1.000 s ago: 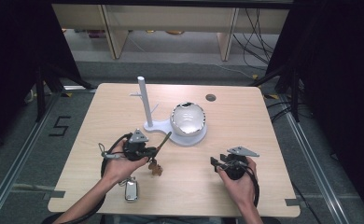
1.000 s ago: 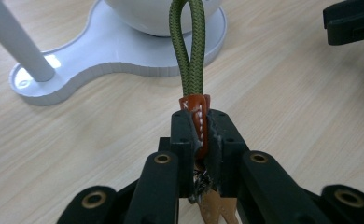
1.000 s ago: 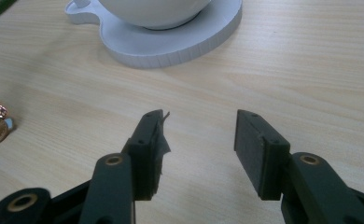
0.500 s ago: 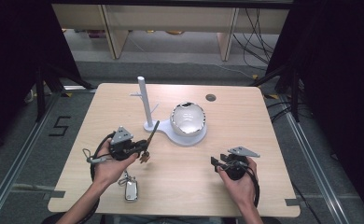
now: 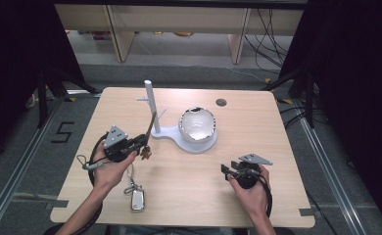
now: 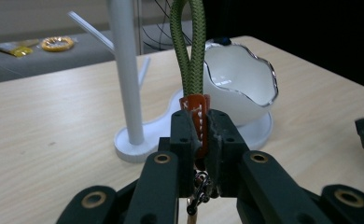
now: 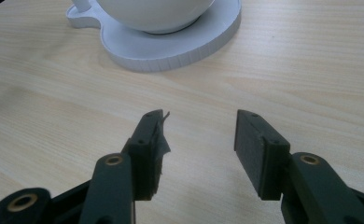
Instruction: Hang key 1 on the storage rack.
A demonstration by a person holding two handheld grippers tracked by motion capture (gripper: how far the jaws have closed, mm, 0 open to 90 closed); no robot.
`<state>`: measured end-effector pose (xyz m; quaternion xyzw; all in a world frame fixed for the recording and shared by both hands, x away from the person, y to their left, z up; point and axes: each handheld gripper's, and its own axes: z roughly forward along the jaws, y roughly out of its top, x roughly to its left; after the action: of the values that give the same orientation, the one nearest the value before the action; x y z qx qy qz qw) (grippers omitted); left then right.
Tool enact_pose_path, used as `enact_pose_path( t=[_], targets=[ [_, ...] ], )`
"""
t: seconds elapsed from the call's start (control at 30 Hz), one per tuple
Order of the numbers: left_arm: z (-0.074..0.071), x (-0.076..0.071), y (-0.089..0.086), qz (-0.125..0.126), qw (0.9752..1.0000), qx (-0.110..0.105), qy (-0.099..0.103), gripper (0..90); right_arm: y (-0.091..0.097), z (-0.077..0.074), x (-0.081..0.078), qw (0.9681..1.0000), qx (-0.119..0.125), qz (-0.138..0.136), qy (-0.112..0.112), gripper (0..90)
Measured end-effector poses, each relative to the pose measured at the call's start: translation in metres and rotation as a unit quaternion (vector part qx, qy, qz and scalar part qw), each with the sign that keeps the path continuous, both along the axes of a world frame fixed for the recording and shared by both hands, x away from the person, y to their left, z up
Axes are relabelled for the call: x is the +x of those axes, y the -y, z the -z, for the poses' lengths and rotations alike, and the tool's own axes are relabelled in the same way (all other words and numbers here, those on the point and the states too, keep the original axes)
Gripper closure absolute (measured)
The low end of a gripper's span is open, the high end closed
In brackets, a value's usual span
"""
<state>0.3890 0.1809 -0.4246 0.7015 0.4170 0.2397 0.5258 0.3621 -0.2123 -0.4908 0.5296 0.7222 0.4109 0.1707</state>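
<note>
My left gripper (image 5: 141,142) (image 6: 202,128) is shut on the orange clip (image 6: 197,111) of a keychain. Its green cord loop (image 5: 151,126) (image 6: 189,46) sticks up out of the jaws, just left of the white post (image 5: 150,105) (image 6: 124,74). A small metal ring (image 6: 199,189) hangs under the jaws. The post shares a white base (image 5: 169,133) with a white, silver-rimmed bowl (image 5: 197,125) (image 6: 238,88). My right gripper (image 5: 226,170) (image 7: 199,135) rests open on the table near the front right, with nothing between its fingers.
A silver tag (image 5: 137,199) lies on the wooden table (image 5: 277,147) near the front edge, and a thin chain (image 5: 131,183) runs from it toward the left hand. The post carries thin side pegs (image 5: 141,99). A dark round hole (image 5: 221,102) sits at the table's back.
The left gripper has carried the keychain left and away from the bowl, toward the post, and the green loop now points more steeply up. The right gripper has not moved.
</note>
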Motion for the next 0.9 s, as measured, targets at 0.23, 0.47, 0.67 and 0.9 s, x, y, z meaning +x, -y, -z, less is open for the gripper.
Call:
enact_pose_path(
  t=[0.23,0.47,0.67,0.9],
  targets=[
    [-0.007,0.006,-0.012,-0.031,0.9992,-0.012,0.02,81.0,-0.003,0.002,0.0,0.9999,0.011,0.007,-0.002,53.2],
    [-0.015,0.012,-0.022,-0.057,0.9977,-0.016,0.034,81.0,-0.002,0.002,0.001,1.0,0.002,0.002,0.003,53.1],
    [-0.015,0.016,-0.026,-0.072,0.9965,-0.021,0.037,81.0,-0.002,0.002,0.001,1.0,0.002,0.001,0.004,53.1],
    [-0.018,0.012,-0.03,-0.085,0.9949,-0.022,0.05,81.0,-0.003,0.001,-0.001,0.9998,0.018,0.009,-0.007,53.1]
  ],
)
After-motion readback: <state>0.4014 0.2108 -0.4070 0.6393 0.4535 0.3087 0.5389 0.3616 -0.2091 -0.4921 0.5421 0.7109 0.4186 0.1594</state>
